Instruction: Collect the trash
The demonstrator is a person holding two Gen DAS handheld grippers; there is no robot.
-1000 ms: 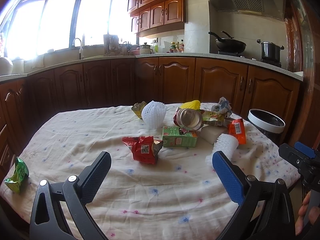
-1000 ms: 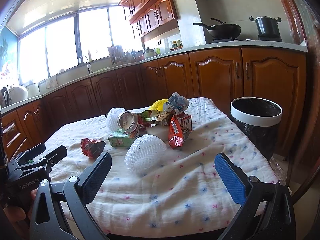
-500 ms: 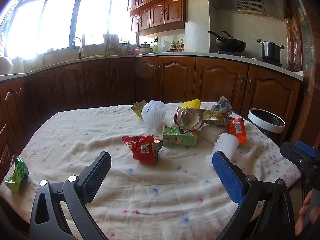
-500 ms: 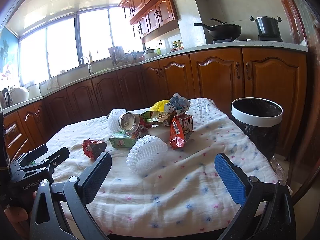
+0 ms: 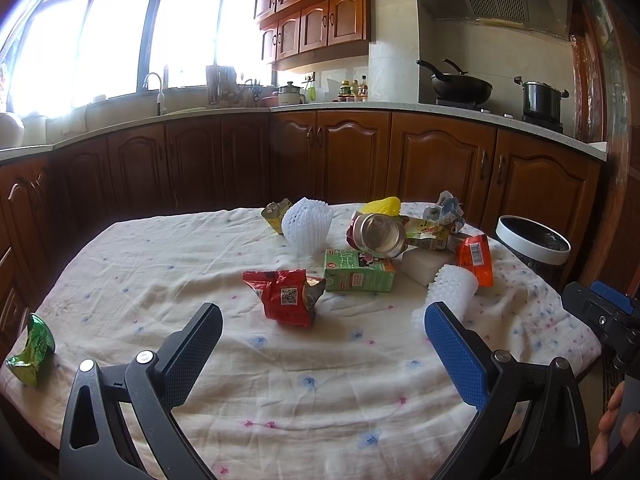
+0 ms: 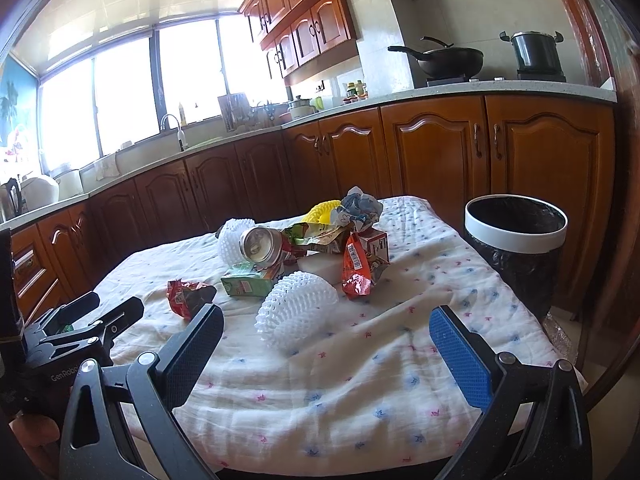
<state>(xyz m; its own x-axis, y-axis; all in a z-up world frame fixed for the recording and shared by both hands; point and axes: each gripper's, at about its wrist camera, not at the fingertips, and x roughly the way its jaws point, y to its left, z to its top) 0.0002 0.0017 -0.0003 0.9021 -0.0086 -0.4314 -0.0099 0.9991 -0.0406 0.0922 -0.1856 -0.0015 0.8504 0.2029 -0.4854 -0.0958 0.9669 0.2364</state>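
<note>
**Inspector A:** The table draped in white cloth with small blue and pink flowers filled most of both views, and the black waste bin with a white rim stood on the floor just beyond its right edge. What of the tools?

**Inspector B:** The left gripper, with one black and one blue finger, had its jaws spread wide over bare cloth at the near edge; it held nothing and touched nothing. The right gripper was equally wide apart and empty, with the white foam fruit net lying between its fingers and beyond their tips, out of contact.

**Inspector A:** The trash?

**Inspector B:** Clustered toward the far middle of the table: a green drink carton lying flat, a silver can on its side resting on the pile above it, a second white foam net behind, a crumpled red snack wrapper nearest the left gripper, and an orange-red wrapper toward the bin side. A green wrapper lay alone at the table's left edge, well apart.

**Inspector A:** Room to move?

**Inspector B:** Open cloth ran from both grippers to the pile and along the near edge.
</note>
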